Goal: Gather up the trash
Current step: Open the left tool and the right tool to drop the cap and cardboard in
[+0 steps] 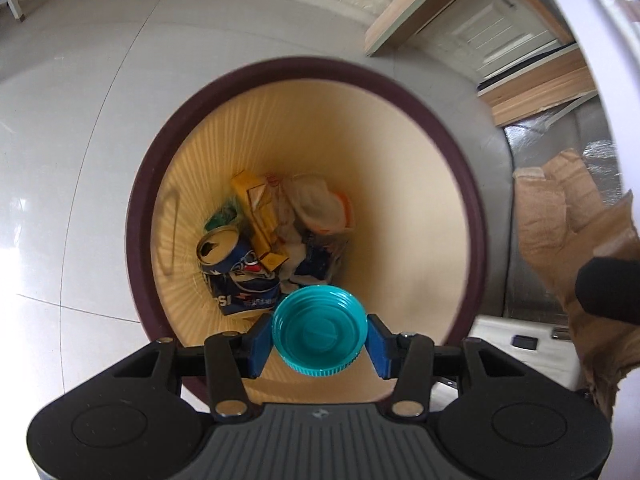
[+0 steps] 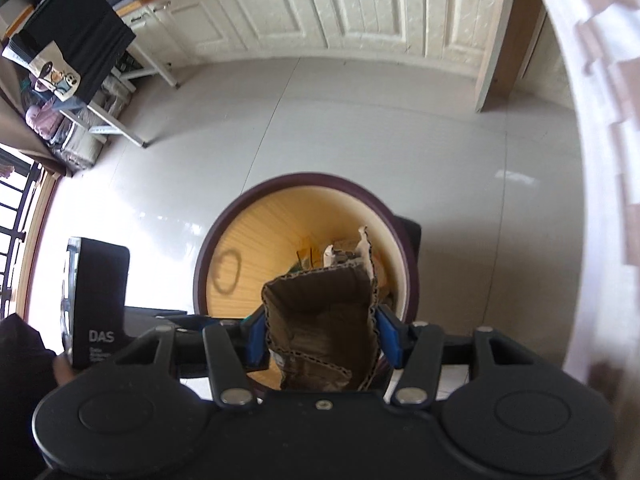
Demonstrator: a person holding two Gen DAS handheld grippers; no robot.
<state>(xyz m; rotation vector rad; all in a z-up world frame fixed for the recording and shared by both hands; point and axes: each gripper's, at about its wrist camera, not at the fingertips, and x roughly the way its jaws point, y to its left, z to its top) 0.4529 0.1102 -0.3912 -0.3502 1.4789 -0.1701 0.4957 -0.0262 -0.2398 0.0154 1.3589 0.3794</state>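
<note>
Teal plastic lid (image 1: 319, 328) is clamped between the blue pads of the left gripper (image 1: 319, 334), low centre of frame, above the open trash bin (image 1: 140, 208). Right gripper (image 2: 322, 334) is closed on a torn cardboard piece (image 2: 324, 320) over the same bin's near edge. Risk: the cardboard appears wide and stiff; released off-centre it may catch the dark rim and tip to the floor. Both hands crowding one opening could collide. Bin already holds a Pepsi can (image 1: 236, 276) and wrappers. Grey glossy floor tiles (image 2: 360, 120); white cabinets (image 2: 320, 12) at upper frame.
</note>
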